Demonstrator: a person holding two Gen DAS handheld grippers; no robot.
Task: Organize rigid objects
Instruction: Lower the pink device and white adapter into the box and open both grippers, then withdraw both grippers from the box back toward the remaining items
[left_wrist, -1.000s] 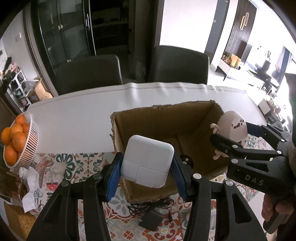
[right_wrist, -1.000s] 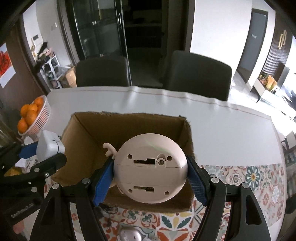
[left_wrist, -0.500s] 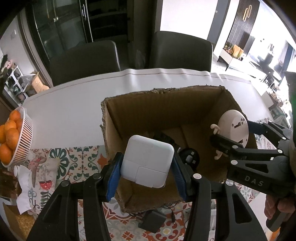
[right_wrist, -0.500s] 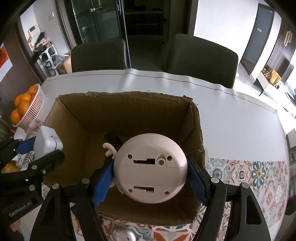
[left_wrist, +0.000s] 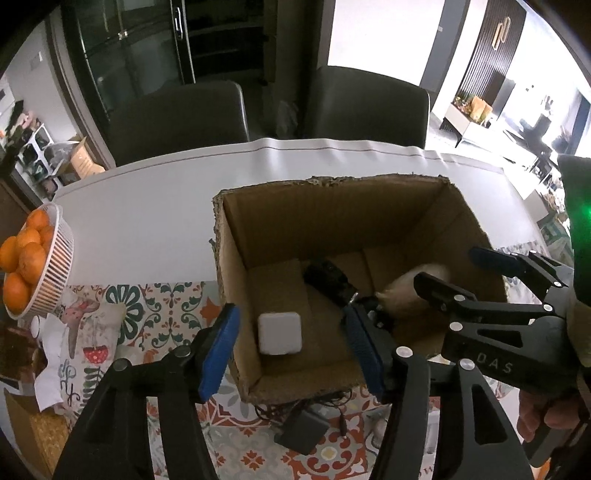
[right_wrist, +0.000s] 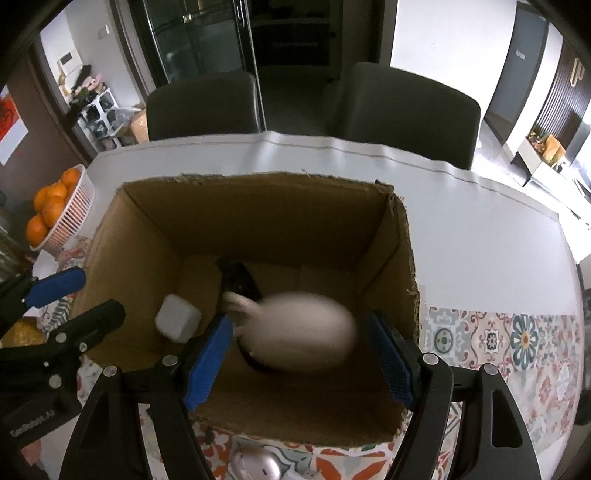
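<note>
An open cardboard box (left_wrist: 332, 218) (right_wrist: 258, 221) stands on the table. My left gripper (left_wrist: 291, 350) is open above its near left corner; the white square charger (left_wrist: 279, 333) (right_wrist: 178, 322) lies inside on the box floor. My right gripper (right_wrist: 301, 360) is open over the box's near right part; the beige round toy (right_wrist: 301, 334), blurred, is inside the box below its jaws, and partly shows in the left wrist view (left_wrist: 406, 288). A black object (left_wrist: 328, 280) (right_wrist: 238, 280) lies on the box floor behind them.
A white basket of oranges (left_wrist: 37, 266) (right_wrist: 62, 218) stands at the table's left. A black adapter with cable (left_wrist: 303, 430) lies on the patterned mat in front of the box. A pale object (right_wrist: 255, 465) lies by the box's near wall. Two dark chairs (right_wrist: 402, 107) stand behind the table.
Both grippers have opened. The white charger has dropped from the left gripper into the box, and the beige toy has left the right gripper and is falling or rolling inside the box.
</note>
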